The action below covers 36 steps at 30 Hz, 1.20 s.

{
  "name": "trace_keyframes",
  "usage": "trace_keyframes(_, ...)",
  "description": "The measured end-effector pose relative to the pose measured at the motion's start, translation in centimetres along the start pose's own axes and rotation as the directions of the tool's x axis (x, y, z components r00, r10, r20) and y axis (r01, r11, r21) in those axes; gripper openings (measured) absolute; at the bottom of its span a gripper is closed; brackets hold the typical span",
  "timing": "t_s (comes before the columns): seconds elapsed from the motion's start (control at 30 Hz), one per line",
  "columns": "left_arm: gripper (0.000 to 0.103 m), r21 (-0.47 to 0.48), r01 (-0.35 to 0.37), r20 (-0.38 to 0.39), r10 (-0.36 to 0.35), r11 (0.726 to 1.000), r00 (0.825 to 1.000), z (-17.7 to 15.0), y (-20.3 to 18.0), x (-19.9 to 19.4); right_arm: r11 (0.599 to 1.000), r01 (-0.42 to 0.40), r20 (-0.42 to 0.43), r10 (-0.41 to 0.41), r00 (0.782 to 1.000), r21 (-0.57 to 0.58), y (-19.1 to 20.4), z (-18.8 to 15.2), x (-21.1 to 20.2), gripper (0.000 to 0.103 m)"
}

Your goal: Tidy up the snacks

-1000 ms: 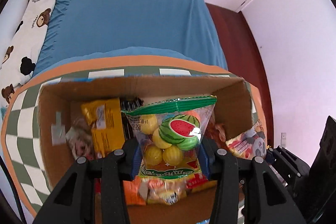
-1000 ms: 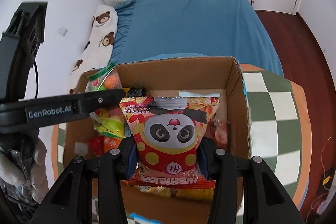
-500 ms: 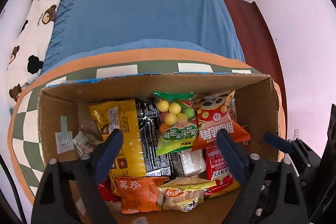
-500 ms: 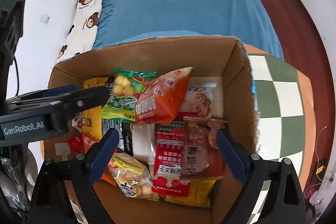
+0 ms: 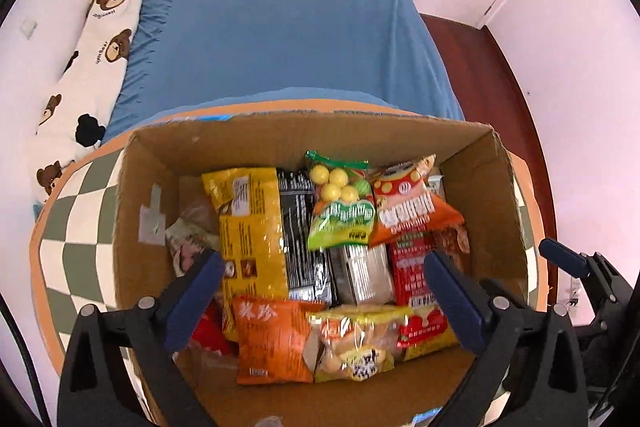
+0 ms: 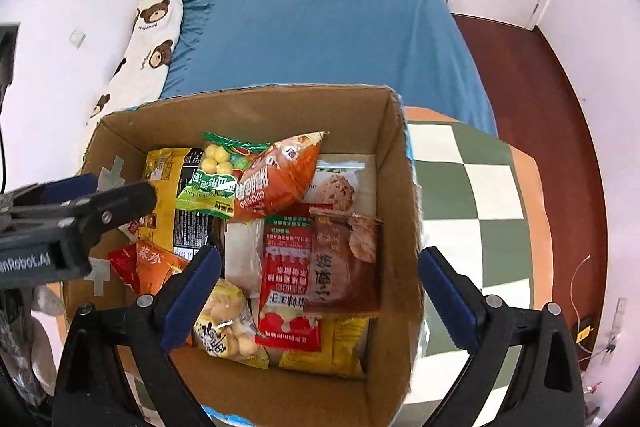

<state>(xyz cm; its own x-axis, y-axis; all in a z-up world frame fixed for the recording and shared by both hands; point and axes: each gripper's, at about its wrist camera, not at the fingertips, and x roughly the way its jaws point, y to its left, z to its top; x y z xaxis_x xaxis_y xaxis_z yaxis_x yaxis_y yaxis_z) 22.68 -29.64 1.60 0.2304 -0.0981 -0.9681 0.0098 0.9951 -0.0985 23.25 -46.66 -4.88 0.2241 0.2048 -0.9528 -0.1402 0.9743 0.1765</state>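
We're hovering over the cardboard box (image 5: 486, 187) with both tools, and both are opening: the left tool (image 5: 324, 281) has its jaws spreading wide with nothing pinched between them, and the right tool (image 6: 320, 277) is doing the same, nothing gripped. The green candy bag (image 5: 342, 207) lies in the box on top of the pile, leaning against the orange panda chip bag (image 5: 412, 205) just beside it, with the yellow packet (image 5: 250, 223) and the other snacks packed underneath. The box sits on the checkered desk (image 6: 468, 187) next to the bed (image 5: 288, 39). Here's our worry: those two top bags look loosely perched, so they may slide and bury what's below. Our right tool's outer finger (image 6: 448, 295) hangs near the box wall, and a careless dip could catch the rim and drag the whole box toward the desk edge.
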Motion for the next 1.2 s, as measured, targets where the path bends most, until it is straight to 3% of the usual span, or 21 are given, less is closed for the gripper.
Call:
trace_keyframes(0.47, 0.103, -0.021, -0.007, 0.163, 0.010, 1.000, 0.987, -7.8, -0.9, -8.3, 0.999, 0.026, 0.145, -0.023, 0.989, -0.019, 1.3, -6.3, -8.6, 0.101)
trace_keyframes(0.9, 0.103, -0.066, -0.015, 0.320, 0.036, 0.998, 0.947, -18.9, -0.3, -17.4, 0.998, 0.029, 0.313, -0.012, 0.950, -0.050, 3.7, -17.1, -19.2, 0.102)
trace_keyframes(1.2, 0.103, -0.043, -0.115, 0.433, 0.122, 0.992, 0.893, -25.2, -1.5, -22.9, 0.996, 0.055, 0.426, -0.023, 0.904, -0.063, 5.0, -22.9, -26.1, 0.103)
